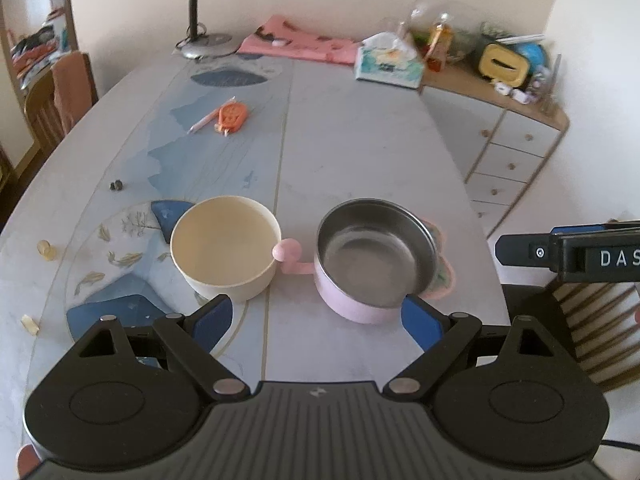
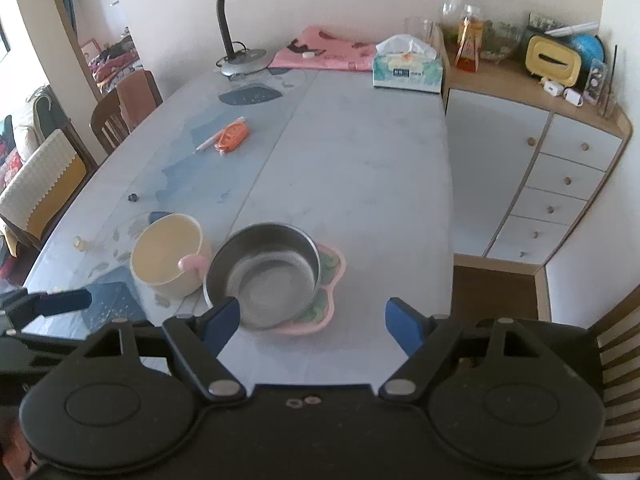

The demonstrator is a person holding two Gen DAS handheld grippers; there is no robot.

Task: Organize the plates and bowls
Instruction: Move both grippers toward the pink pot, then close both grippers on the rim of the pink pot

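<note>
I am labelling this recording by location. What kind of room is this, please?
Probably a home dining room: a large table with wooden chairs, a desk lamp on it, and a drawer cabinet holding household clutter.

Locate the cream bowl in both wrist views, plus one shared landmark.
Left wrist: cream bowl lower centre-left, left of the steel bowl, just above the left finger.
Right wrist: cream bowl lower left, left of the steel bowl.
Shared landmark: tissue box at the table's far edge.
</note>
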